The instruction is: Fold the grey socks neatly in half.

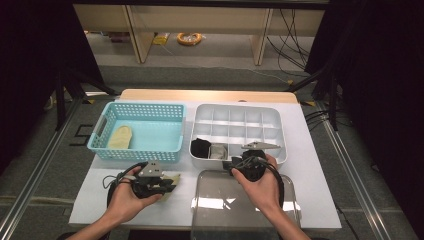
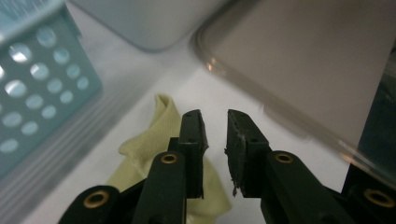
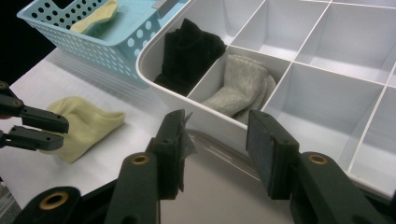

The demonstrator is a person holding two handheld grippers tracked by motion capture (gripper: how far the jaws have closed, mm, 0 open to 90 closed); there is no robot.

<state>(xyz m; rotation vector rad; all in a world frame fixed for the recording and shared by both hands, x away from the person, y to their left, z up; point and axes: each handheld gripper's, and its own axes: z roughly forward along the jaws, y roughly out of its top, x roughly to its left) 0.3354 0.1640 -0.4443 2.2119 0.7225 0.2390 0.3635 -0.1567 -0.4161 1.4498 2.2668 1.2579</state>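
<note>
spread left gripper fingers over half-hidden yellow sock, basket blurred, cropped

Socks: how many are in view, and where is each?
4. One yellow sock in the blue basket, another yellow sock on the table by the left gripper, a black sock and a grey sock in neighbouring organiser compartments.

A white tabletop carries four things. On its far left stands a light blue perforated basket, and just right of it a white divided organiser tray. Near the front edge, a pale yellow sock lies at the left, and a clear plastic lid lies flat at the right.
</note>
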